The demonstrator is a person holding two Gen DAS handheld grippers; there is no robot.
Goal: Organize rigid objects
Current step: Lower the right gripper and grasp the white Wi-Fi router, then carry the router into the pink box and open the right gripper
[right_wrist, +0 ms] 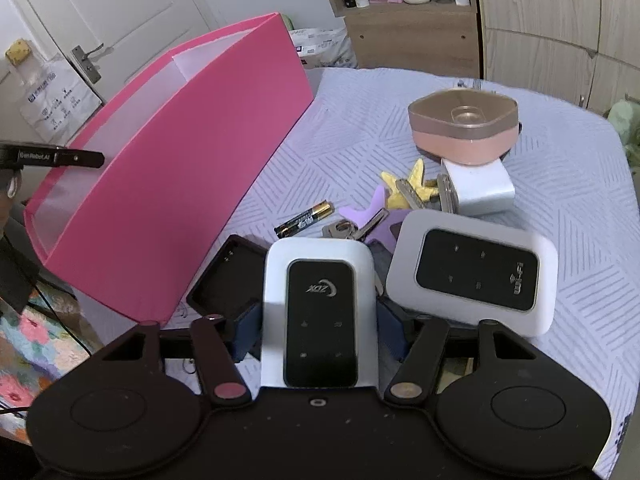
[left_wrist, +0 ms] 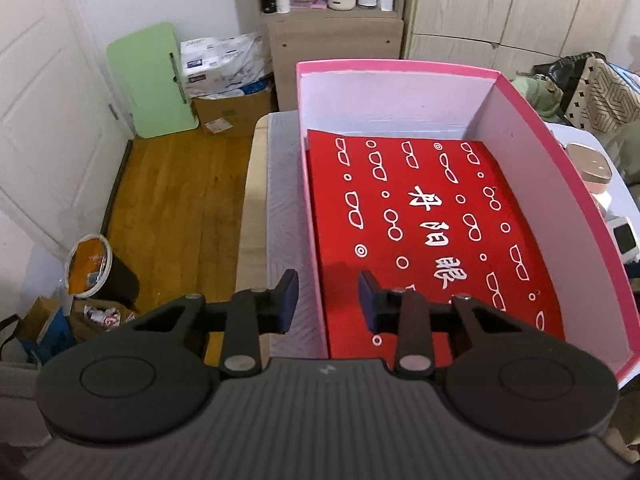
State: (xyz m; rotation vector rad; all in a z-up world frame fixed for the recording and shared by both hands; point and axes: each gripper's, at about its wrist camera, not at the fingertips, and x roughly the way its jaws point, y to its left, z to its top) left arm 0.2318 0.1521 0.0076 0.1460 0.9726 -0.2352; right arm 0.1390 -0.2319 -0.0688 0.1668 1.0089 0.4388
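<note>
In the left wrist view, the left tongs [left_wrist: 328, 300] hang over the near left wall of a large pink cardboard box with white inner walls [left_wrist: 532, 152]. The two blue pads stand at a narrow gap, one outside the wall and one inside the box. I cannot tell if they touch the wall, and nothing else is between them. On the bottom of the box lies a flat red sheet printed with white glasses and characters [left_wrist: 420, 216]. The box stands on a surface with a pale patterned cover [left_wrist: 280, 184]. Left of it there is a wooden floor [left_wrist: 176, 200].

In the right wrist view, the right tongs [right_wrist: 320, 320] hold a white pocket router with a black glossy front panel [right_wrist: 320, 312]; a blue pad sits against each long side of it. Just to its right, a second white router with a black panel [right_wrist: 476, 272] lies on the same cover [right_wrist: 560, 184]. Beyond them are a black and gold battery [right_wrist: 305, 219], a white square charger [right_wrist: 478, 188] and a rose-gold rounded case [right_wrist: 464, 128] that rests partly on the charger. The pink box is on the left, near the routers.
</note>
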